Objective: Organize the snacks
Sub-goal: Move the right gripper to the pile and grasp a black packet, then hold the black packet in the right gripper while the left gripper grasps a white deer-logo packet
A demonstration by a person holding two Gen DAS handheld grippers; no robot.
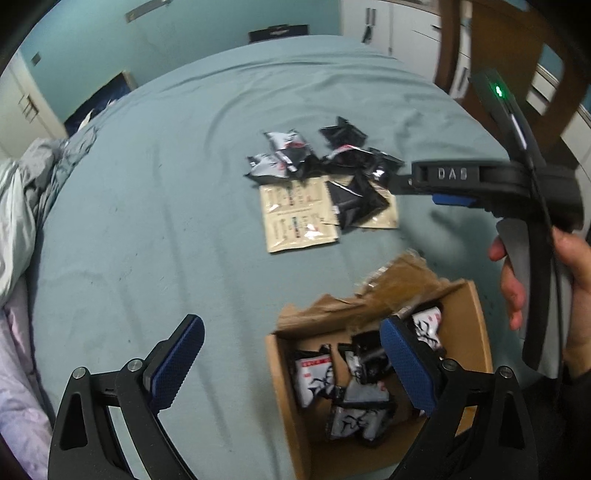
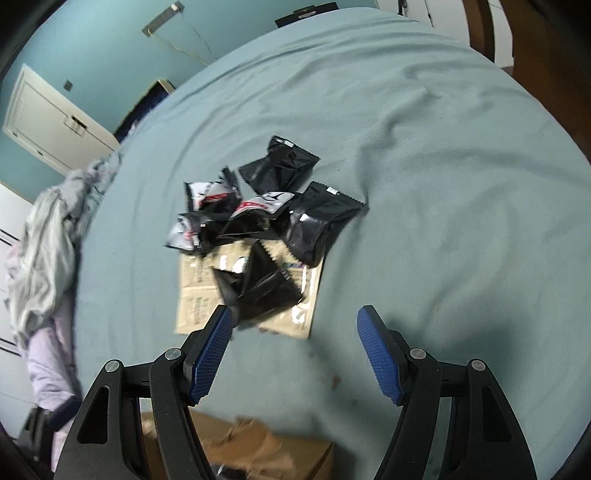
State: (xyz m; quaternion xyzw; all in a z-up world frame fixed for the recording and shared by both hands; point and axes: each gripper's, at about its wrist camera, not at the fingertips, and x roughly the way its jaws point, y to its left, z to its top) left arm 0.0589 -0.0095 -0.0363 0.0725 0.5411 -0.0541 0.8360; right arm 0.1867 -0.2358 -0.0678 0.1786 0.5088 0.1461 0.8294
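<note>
An open cardboard box sits on the bed with several black-and-white snack packets inside. My left gripper hangs over the box's left edge, jaws wide open, nothing between them. Farther back lies a pile of black and white packets on two beige sachets. My right gripper, held by a person's hand, reaches in from the right toward that pile. In the right wrist view it stands open and empty just short of a black packet and the pile.
A teal bedsheet covers the bed. Crumpled grey bedding and a pink cloth lie along the left edge. White cabinets and a brown wooden door stand behind. The box's torn flap shows below my right gripper.
</note>
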